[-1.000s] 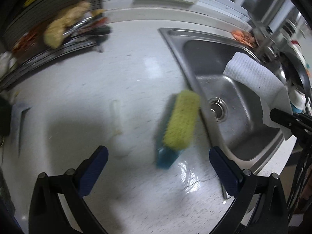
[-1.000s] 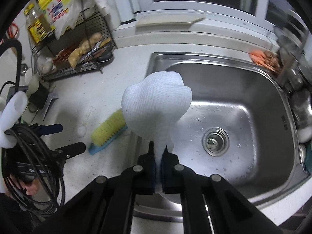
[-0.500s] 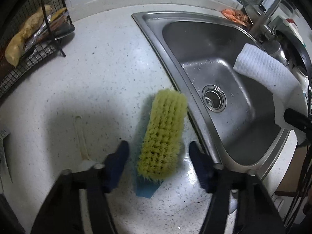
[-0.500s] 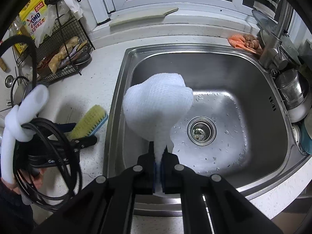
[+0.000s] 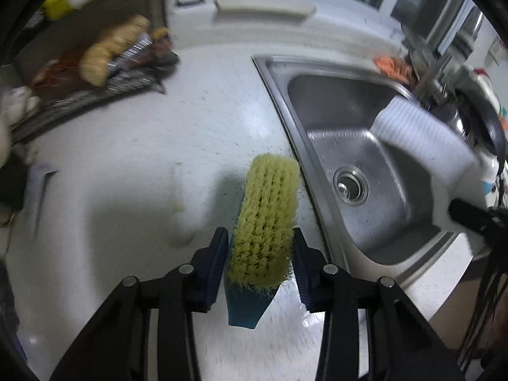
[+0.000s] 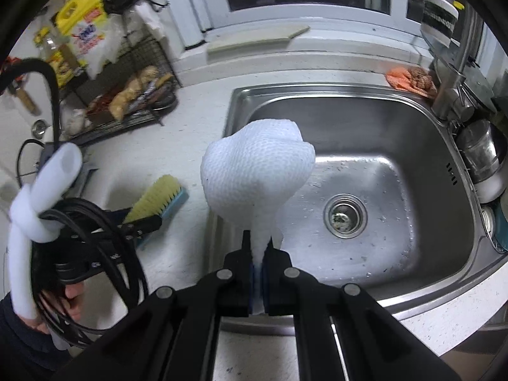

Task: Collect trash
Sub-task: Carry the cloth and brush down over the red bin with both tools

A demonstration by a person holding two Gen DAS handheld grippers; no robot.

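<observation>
A scrub brush (image 5: pixel 265 222) with yellow bristles and a blue base lies bristles-up on the white counter beside the sink. My left gripper (image 5: pixel 260 247) is shut on its near end, fingers on both sides. The brush also shows in the right wrist view (image 6: pixel 158 198), with the left gripper (image 6: pixel 139 225) on it. My right gripper (image 6: pixel 257 247) is shut on a white paper towel (image 6: pixel 257 171) and holds it up over the sink's left rim. The towel also shows in the left wrist view (image 5: pixel 422 136).
A steel sink (image 6: pixel 397 146) with a drain (image 6: pixel 344 216) fills the right. A wire rack (image 6: pixel 127 95) with food stands at the back left. An orange cloth (image 6: pixel 406 81) lies by the faucet (image 6: pixel 451 73). Pots (image 6: pixel 482 149) stand at the right.
My left gripper came down around the brush and closed on its near end. My right gripper kept hold of the paper towel and shifted slightly over the sink.
</observation>
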